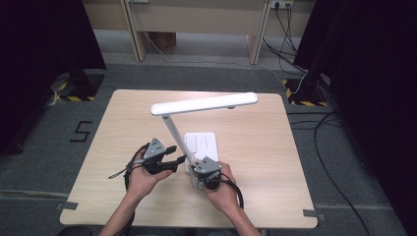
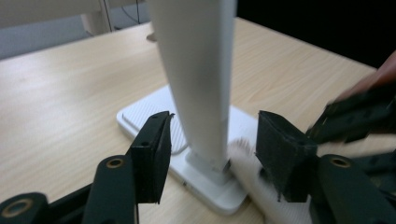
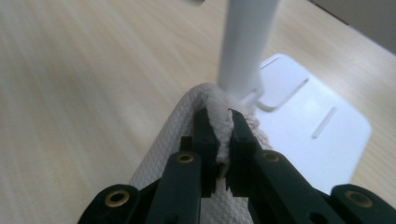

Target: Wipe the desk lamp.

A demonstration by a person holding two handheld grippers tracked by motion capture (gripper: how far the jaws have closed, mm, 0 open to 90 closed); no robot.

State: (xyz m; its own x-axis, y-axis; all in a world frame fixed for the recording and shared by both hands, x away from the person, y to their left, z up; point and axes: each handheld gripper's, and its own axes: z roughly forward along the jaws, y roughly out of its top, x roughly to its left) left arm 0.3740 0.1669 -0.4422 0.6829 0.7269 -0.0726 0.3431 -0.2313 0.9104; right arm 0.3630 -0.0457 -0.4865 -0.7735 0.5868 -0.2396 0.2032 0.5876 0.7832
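Note:
A white desk lamp stands mid-table, with its long head (image 1: 204,104) raised on a slanted stem (image 1: 173,132) above a flat base (image 1: 201,142). My left gripper (image 1: 178,153) is open, and its jaws sit on either side of the stem (image 2: 196,70) just above the base (image 2: 140,114), with gaps on both sides. My right gripper (image 3: 223,121) is shut on a fold of white woven cloth (image 3: 168,144), held close to the foot of the stem (image 3: 245,42). The cloth (image 2: 261,196) lies blurred by the base, with the right gripper (image 2: 355,116) behind it.
The light wooden table (image 1: 118,147) has bare room to the left and right of the lamp. Both forearms come in over its near edge. Cables trail from both grippers. Black curtains, a bench and floor cables lie beyond the table.

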